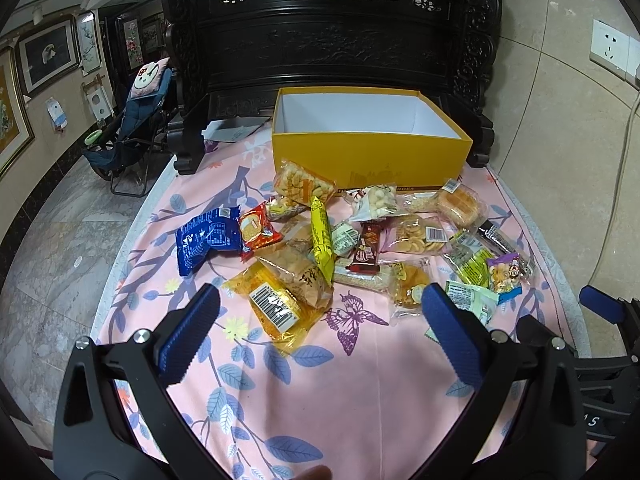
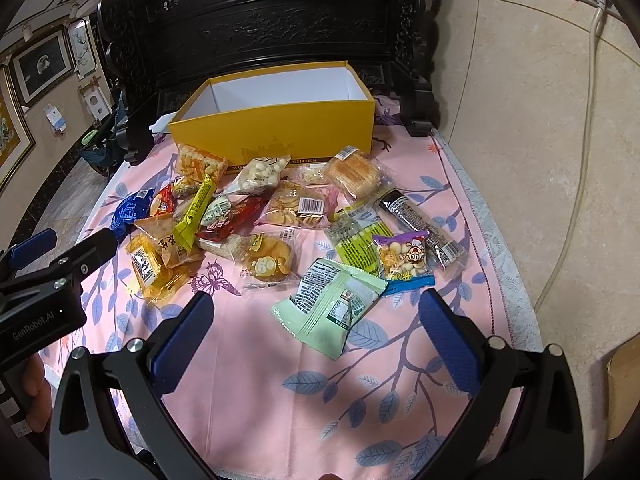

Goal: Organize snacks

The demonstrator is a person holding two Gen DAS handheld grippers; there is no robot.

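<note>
**Snack packets spread before an empty box; both grippers wide and empty**

We see the left gripper [image 1: 320, 308] and the right gripper [image 2: 316, 312] poised low over the pink floral cloth [image 1: 360, 380], each with its blue pads spread wide and nothing between them. The snacks lie in a loose, partly overlapping heap at 12 o'clock of both grippers, just in front of the yellow box [image 1: 368, 156], whose white interior holds nothing.

We judge the packets light, crinkly and slippery; the biscuits and crisps inside would crush under a hard squeeze. The pale green packet [image 2: 332, 304] lies apart at 12 o'clock of the right gripper and is best pinched by a flat sealed edge. The orange barcoded packet [image 1: 276, 308], at 11 o'clock of the left gripper, lies partly under another packet.

Bare cloth nearest us gives free room; the table edge falls away at 9 and 3 o'clock, and the box's near wall must be cleared from above.
</note>
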